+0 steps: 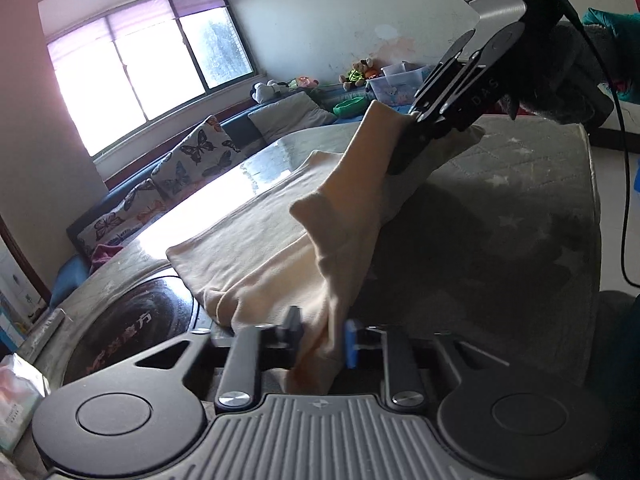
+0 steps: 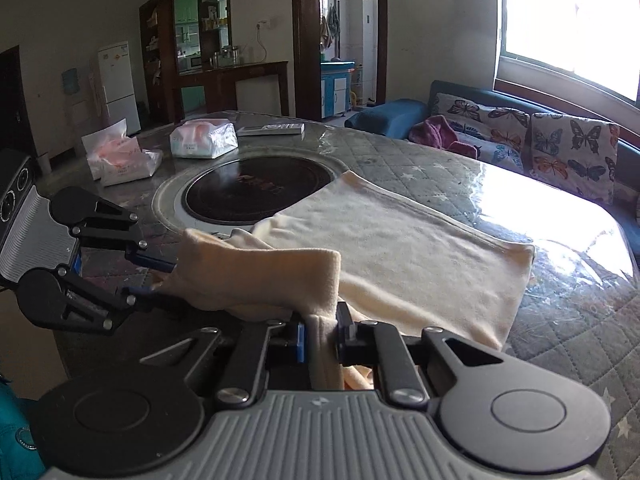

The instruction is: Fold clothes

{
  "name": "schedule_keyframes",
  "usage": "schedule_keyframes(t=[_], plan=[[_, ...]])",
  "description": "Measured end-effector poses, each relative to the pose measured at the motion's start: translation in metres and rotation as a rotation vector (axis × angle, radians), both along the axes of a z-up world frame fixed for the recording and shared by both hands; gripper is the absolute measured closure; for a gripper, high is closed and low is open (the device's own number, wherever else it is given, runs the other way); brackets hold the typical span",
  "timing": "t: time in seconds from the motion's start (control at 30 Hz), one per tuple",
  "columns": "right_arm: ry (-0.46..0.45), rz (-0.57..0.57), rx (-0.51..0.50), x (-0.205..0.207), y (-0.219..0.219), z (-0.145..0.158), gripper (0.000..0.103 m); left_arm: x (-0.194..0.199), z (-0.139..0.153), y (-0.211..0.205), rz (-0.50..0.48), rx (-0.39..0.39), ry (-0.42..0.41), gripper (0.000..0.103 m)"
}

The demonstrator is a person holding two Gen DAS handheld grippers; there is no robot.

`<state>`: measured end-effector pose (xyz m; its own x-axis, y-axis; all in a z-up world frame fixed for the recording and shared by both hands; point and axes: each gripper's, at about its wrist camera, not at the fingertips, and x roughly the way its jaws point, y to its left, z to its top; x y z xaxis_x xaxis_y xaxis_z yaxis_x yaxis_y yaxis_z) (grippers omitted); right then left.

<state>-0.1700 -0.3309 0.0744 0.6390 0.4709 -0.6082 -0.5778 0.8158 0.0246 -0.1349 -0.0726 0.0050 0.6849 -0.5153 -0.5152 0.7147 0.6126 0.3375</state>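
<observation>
Cream cloth (image 2: 384, 248) spreads toward 1 o'clock on the table (image 2: 568, 312), both tools (image 1: 320, 340) (image 2: 322, 334) clamped on its lifted edge.

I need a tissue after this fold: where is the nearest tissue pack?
In the right wrist view, two tissue packs lie at the far left of the table, beyond the round black hob, away from the cream garment.
</observation>
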Motion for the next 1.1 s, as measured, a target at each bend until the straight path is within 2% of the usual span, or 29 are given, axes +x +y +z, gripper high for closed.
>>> schedule_keyframes(t=[0.1, 0.3, 0.47, 0.6, 0.7, 0.9, 1.1], plan=[[-0.008, -0.010, 0.017, -0.007, -0.003, -0.001, 0.092, -0.001, 0.008, 0.007, 0.007, -0.045, 0.012, 0.096], [-0.036, -0.001, 0.038, -0.034, -0.008, 0.010, 0.092, -0.020, 0.032, 0.018, 0.008, -0.135, 0.046, 0.097], [-0.049, 0.036, 0.035, -0.066, -0.011, 0.026, 0.092, -0.054, 0.055, 0.029, -0.012, -0.163, 0.071, 0.097], [-0.041, 0.046, 0.036, -0.071, -0.010, 0.035, 0.092, -0.082, 0.070, 0.036, -0.031, -0.172, 0.077, 0.097], [-0.036, 0.054, 0.038, -0.075, -0.010, 0.041, 0.092, -0.085, 0.074, 0.036, -0.033, -0.164, 0.067, 0.097], [-0.026, 0.068, 0.040, -0.081, -0.009, 0.054, 0.093, -0.045, 0.081, 0.033, 0.017, -0.213, 0.057, 0.097], [-0.021, 0.065, 0.033, -0.017, -0.008, 0.061, 0.094, 0.021, 0.082, 0.023, 0.066, -0.209, 0.075, 0.097]])
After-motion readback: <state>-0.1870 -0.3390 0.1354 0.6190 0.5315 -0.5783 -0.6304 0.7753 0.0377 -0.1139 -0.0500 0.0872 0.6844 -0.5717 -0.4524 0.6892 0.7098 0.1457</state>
